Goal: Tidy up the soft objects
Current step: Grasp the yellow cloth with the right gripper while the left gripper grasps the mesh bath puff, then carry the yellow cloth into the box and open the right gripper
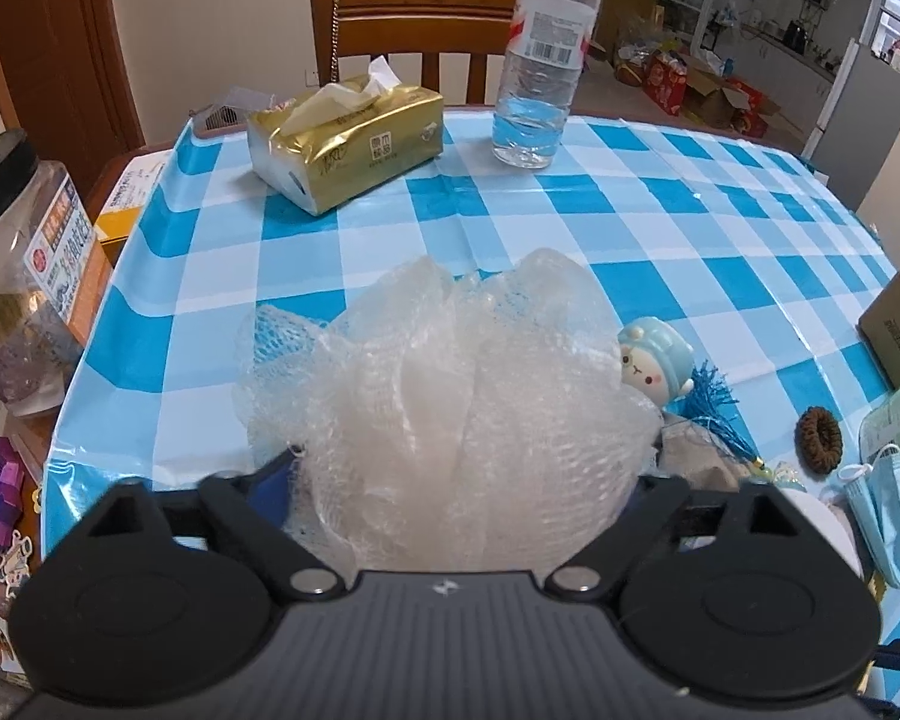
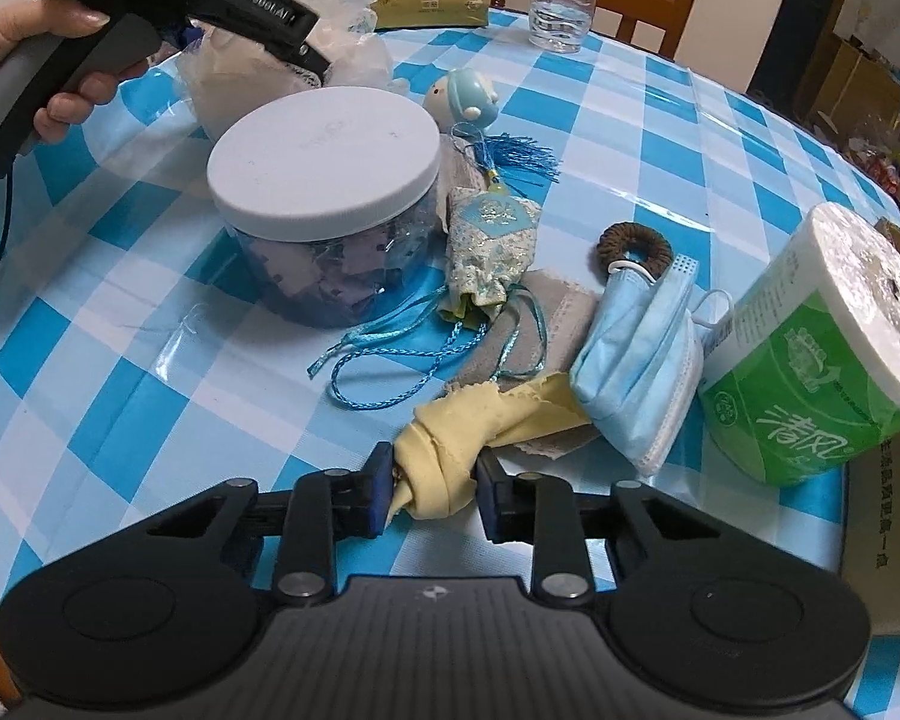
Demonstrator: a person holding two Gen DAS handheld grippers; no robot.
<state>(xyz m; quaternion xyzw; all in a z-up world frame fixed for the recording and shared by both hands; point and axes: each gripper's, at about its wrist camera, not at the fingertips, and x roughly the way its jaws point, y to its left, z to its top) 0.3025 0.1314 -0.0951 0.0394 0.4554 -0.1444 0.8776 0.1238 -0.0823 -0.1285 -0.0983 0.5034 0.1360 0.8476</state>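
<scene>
Right tongs clamped down on a bunched-up yellow cloth, nearly closed, other end of the cloth trailing off onto the pile just ahead. Left tongs spread wide with a big white mesh bath pouf stuffed between them; can't honestly tell whether the pads are pressing it or just sitting around it, since the mesh hides the fingertips.

Just past the yellow cloth in the right view: grey cloth, blue face mask lying partly on it, brown hair tie touching the mask's ear loop. Green-wrapped toilet roll tipped on its side to the right, leaning on a cardboard box. Blue brocade sachet with ribbons and tassel beside the white-lidded jar, little blue-hooded doll behind that.

Jar blocks a chunk of the pouf from the right camera, and the pouf blocks nearly all the near clutter from the left one. Only the right view shows the hand on the left handle.

Far end of the checkered tabletop: gold tissue pack, water bottle, wooden chair behind. Left view alone catches the black-lidded jar off the tabletop's left edge.
</scene>
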